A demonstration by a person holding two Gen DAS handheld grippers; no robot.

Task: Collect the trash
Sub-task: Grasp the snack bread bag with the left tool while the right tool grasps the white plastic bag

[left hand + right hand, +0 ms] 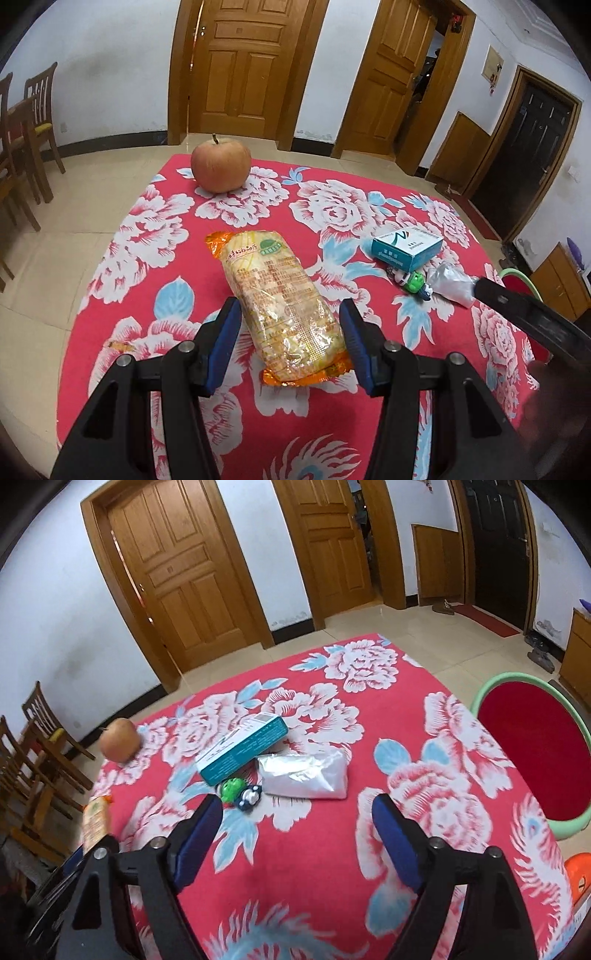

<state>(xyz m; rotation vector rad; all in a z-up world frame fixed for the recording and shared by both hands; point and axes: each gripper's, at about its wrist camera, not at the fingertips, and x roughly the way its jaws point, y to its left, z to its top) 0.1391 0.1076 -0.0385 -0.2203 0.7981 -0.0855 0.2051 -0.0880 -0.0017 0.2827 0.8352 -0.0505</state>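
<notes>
An orange-edged clear snack packet (pixel 282 302) lies on the red flowered tablecloth (pixel 332 192). My left gripper (pixel 290 314) is open, its blue pads either side of the packet's near half, not closed on it. A silver-white wrapper (pixel 304 775) lies ahead of my right gripper (pixel 297 808), which is open and empty just short of it. The wrapper also shows in the left wrist view (pixel 452 282). A teal box (pixel 243 751) and a small green-and-white toy (pixel 240 792) lie beside the wrapper. An apple (pixel 221 166) sits at the far edge.
A green-rimmed basin with a red inside (pixel 532 753) stands on the floor right of the table. Wooden chairs (pixel 26 122) stand at the left. Wooden doors line the far wall. An orange object (pixel 580 875) sits low at the right.
</notes>
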